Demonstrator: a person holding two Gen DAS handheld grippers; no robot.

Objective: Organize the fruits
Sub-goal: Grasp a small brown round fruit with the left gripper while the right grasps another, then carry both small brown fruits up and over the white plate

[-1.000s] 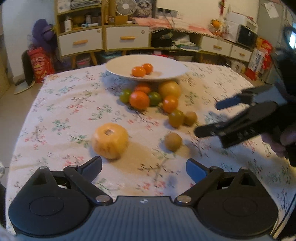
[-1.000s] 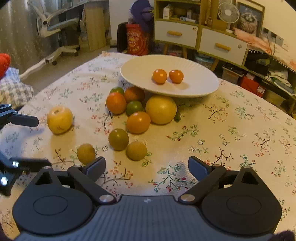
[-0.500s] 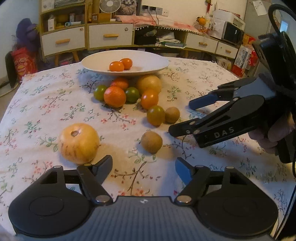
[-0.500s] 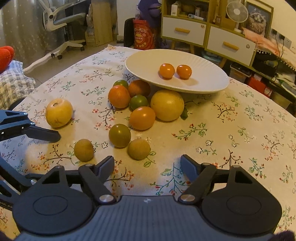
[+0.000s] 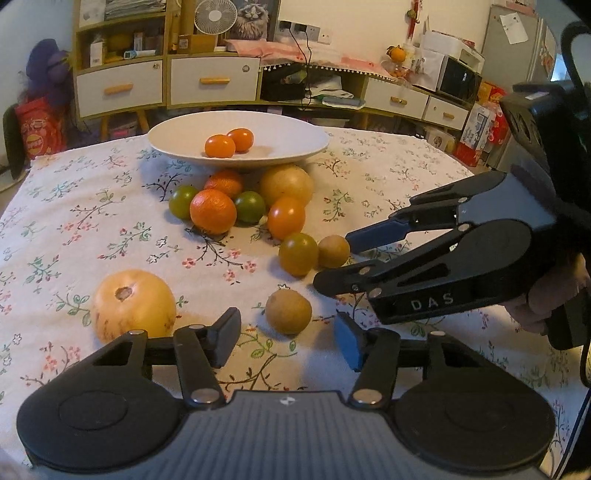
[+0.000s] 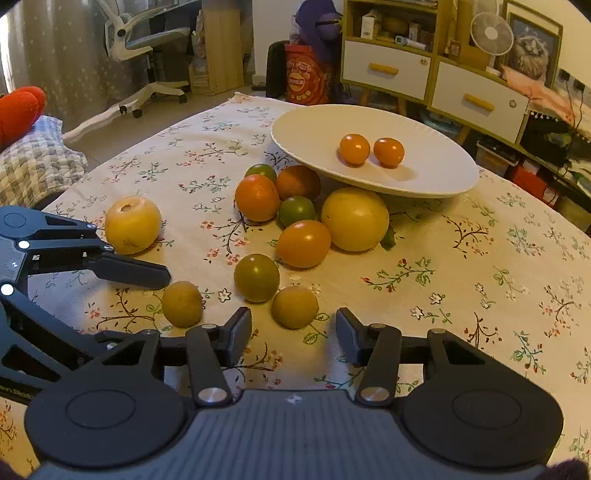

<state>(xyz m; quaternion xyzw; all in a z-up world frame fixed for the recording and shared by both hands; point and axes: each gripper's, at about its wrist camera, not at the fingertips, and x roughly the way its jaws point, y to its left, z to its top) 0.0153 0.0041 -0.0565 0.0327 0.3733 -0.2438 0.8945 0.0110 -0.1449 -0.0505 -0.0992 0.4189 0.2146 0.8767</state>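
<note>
On the near part of the bench, our left gripper [image 5: 286, 341] and right gripper [image 6: 293, 341] each frame a small brown fruit [image 5: 288, 311] [image 6: 294, 306], fingers closing, not yet touching. These look light, firm and round, so we'd pinch across the widest part, gently.

Desk fan [image 5: 210, 16] on drawer cabinet [image 5: 166, 83]; office chair [image 6: 142, 44]

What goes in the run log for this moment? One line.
left gripper: closing, empty, near brown fruit | right gripper: closing, empty | plate: two oranges
</note>
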